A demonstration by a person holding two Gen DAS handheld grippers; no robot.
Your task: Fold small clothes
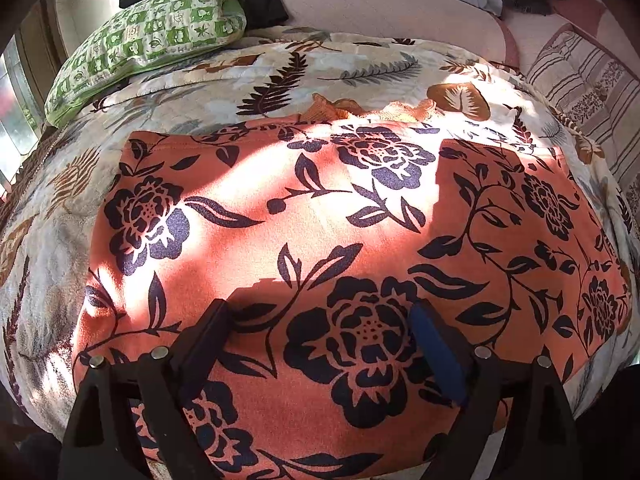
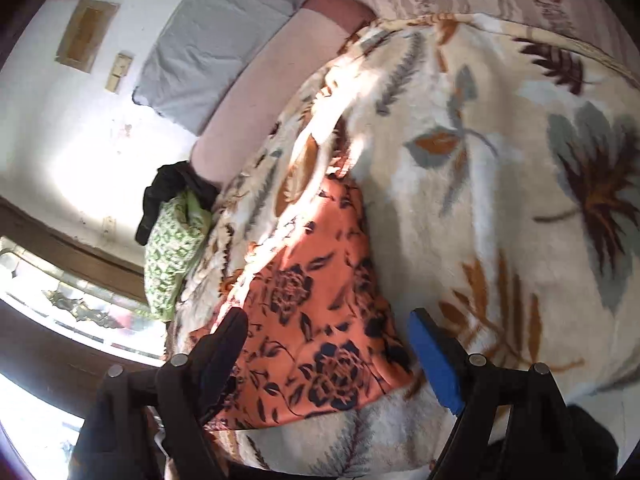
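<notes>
The orange garment with dark floral print [image 1: 340,240] is spread flat on the cream leaf-patterned fleece blanket [image 1: 280,68], seemingly for folding; the left gripper [image 1: 320,312] and right gripper [image 2: 328,320] are held over it, jaws apart, nothing clamped

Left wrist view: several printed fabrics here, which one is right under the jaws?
The orange cloth with dark flowers, spread flat on the cream leaf-print blanket. The green checked pillow lies far back.

Left wrist camera looks down close over the orange floral garment [image 1: 320,240]; right wrist camera, rolled sideways, views it obliquely; both share the green pillow [image 1: 148,44]
</notes>
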